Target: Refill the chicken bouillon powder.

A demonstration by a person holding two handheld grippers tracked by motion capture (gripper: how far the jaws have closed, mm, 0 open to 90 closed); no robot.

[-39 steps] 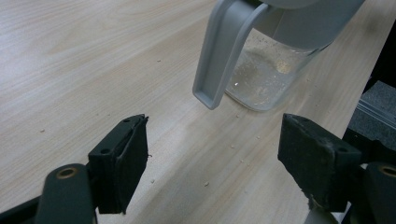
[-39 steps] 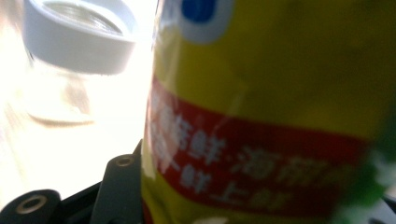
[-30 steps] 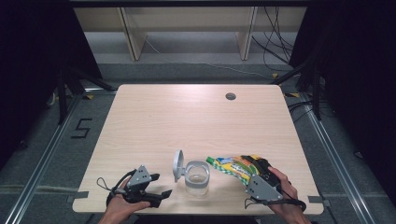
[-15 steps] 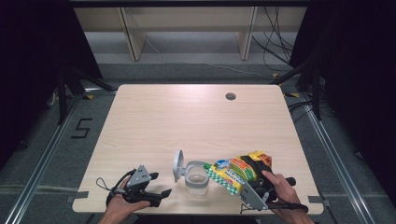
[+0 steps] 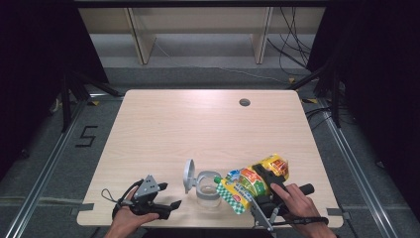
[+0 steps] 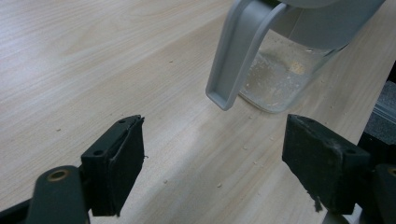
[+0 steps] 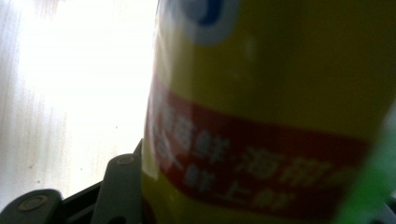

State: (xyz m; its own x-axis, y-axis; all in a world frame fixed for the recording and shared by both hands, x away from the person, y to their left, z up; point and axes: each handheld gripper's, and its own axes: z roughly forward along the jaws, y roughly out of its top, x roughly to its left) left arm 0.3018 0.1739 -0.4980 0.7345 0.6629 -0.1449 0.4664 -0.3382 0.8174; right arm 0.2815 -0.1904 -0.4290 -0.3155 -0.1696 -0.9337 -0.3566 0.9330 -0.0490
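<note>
My left hand-held gripper (image 5: 166, 207) rests released at the near left of the surface (image 5: 198, 129). My right hand-held gripper (image 5: 262, 186) clamps the soft, crinkly, light pouch (image 5: 250, 181) mid-body, tilted over the fragile glass jar (image 5: 208, 191) just left.

- Yellow snack pouch (image 5: 252, 182): glossy, with a red band and green-checked end, held tilted above the desk, its low end over the jar's mouth.
- Clear glass jar (image 5: 208, 191): upright near the desk's front edge, grey lid (image 5: 188, 173) hinged open leftward; seemingly crumbs at the bottom.
</note>
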